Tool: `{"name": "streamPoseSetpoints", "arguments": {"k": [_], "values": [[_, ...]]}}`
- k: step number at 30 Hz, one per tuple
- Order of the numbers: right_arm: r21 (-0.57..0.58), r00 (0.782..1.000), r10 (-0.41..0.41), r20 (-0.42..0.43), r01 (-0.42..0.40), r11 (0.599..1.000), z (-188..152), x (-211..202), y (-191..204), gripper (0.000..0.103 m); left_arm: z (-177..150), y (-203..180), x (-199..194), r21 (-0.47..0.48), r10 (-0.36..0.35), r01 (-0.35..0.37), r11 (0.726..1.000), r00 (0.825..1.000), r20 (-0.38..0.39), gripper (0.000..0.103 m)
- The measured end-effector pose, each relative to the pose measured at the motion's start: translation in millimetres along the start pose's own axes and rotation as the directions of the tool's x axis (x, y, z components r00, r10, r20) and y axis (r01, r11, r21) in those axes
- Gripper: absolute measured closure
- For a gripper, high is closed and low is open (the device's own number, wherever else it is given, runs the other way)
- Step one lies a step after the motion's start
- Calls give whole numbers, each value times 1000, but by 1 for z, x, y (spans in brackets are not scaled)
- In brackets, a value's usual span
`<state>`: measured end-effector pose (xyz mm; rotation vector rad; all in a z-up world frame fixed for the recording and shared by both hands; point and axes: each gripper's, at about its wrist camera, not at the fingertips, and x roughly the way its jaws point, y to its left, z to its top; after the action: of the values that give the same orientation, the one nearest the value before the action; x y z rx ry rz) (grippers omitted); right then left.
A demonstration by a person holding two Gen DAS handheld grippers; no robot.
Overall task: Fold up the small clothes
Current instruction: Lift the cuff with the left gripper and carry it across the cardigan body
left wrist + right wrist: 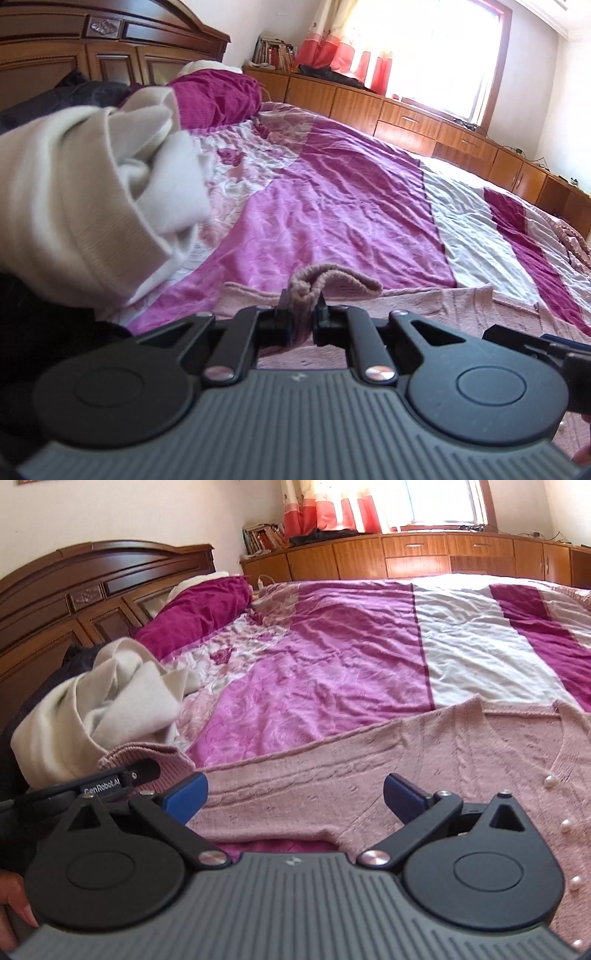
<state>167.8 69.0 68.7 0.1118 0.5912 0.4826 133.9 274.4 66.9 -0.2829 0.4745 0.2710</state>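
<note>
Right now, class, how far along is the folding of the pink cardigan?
Done: the pink cardigan lies spread on the bed. In hand: the left gripper pinches its cuff, while the right gripper hovers open over the knit. Left: no fold visible yet; the cream garment lies crumpled.

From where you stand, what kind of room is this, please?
Most likely a home bedroom: a wide bed under a pink patchwork quilt, a carved wooden headboard, and low wooden cabinets beneath a curtained window.

Only legible text: "GenRobot.AI", white on a black label (101,787) on the left hand-held gripper (147,768), seen in right wrist view. Book spines (263,537) unreadable.
</note>
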Motion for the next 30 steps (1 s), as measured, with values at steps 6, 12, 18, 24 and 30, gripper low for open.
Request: {"name": "streamPoseSetpoints", "arguments": {"k": [6, 12, 18, 24, 30], "values": [[17, 1000, -17, 20, 17, 1000, 10, -19, -18, 0, 6, -28, -2, 46, 0, 1, 999, 1000, -15, 92], [64, 998, -42, 43, 39, 997, 16, -36, -47, 0, 8, -58, -6, 97, -13, 15, 995, 1000, -12, 92], [134, 998, -45, 44, 39, 990, 13, -50, -82, 0, 8, -92, -9, 146, -22, 23, 989, 1000, -9, 92], [152, 997, -60, 41, 53, 987, 10, -67, -122, 0, 7, -127, -5, 167, -23, 25, 986, 1000, -18, 92], [197, 993, -101, 64, 86, 977, 7, -79, -178, 0, 3, -172, 6, 211, -26, 31, 977, 999, -29, 92]]}}
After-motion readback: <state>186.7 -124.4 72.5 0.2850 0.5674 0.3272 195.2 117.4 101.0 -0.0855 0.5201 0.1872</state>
